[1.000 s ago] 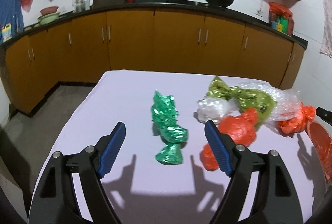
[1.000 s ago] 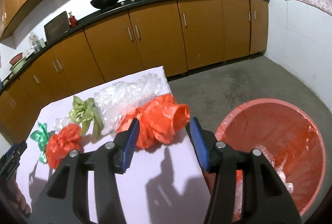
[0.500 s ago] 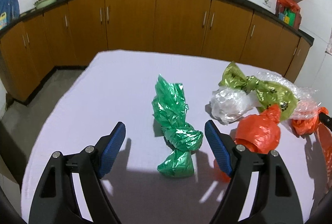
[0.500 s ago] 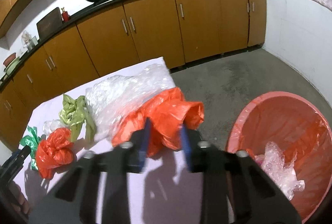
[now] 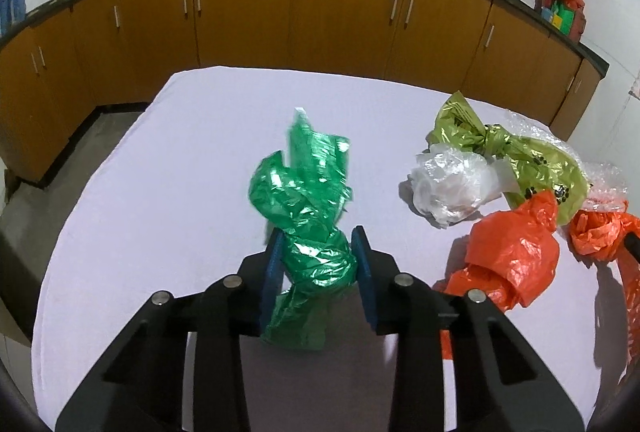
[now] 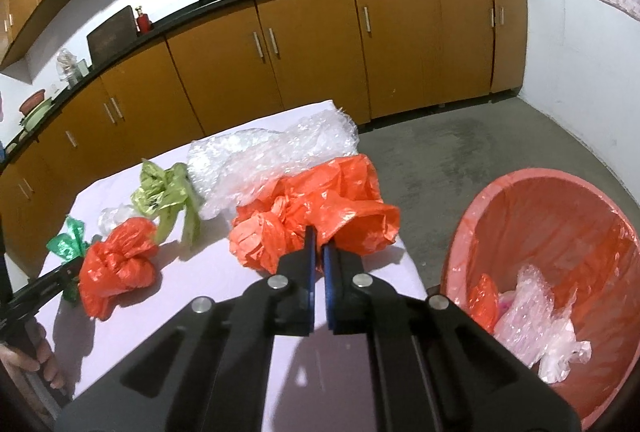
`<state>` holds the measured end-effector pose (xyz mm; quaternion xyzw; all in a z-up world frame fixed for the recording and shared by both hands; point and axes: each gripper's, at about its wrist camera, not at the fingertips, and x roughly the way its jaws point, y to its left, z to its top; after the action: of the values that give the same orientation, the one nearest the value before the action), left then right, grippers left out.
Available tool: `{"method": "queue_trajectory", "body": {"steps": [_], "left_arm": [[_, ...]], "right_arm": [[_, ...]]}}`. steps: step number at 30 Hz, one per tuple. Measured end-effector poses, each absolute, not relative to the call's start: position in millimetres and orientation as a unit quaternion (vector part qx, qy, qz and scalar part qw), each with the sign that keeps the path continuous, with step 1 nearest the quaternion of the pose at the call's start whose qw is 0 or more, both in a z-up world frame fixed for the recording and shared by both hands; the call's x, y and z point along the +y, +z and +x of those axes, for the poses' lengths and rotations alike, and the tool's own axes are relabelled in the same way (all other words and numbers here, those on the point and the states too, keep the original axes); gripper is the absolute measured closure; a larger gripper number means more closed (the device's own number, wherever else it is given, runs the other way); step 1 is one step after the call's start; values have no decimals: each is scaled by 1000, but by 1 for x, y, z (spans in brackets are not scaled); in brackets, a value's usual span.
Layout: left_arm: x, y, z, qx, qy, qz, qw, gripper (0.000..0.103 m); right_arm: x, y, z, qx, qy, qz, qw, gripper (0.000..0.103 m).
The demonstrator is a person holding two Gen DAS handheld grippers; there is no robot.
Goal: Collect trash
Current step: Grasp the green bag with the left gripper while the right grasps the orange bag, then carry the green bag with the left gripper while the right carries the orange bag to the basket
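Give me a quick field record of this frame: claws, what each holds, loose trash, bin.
left claw: jaws have just been closing, pads pressed on the knotted green bag
right claw: shut, pinching the edge of the orange bag nearest the bin
table: white cover
loose trash on table: second orange bag, olive bag, small white bag, bubble wrap
bin: red, lined, on the floor beside the table; holds clear plastic and an orange scrap

No text, label or number can be read anywhere — packages on the counter too blurred.
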<state>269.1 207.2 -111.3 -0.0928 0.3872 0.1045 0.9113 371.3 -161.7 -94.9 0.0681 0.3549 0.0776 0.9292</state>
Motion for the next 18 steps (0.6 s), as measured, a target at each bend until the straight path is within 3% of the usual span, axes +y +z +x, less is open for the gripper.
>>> {"method": "queue_trajectory", "body": {"steps": [18], "left_arm": [[211, -74, 216, 335, 104, -94, 932, 70]], "right_arm": [[-157, -69, 302, 348, 124, 72, 927, 98]]}}
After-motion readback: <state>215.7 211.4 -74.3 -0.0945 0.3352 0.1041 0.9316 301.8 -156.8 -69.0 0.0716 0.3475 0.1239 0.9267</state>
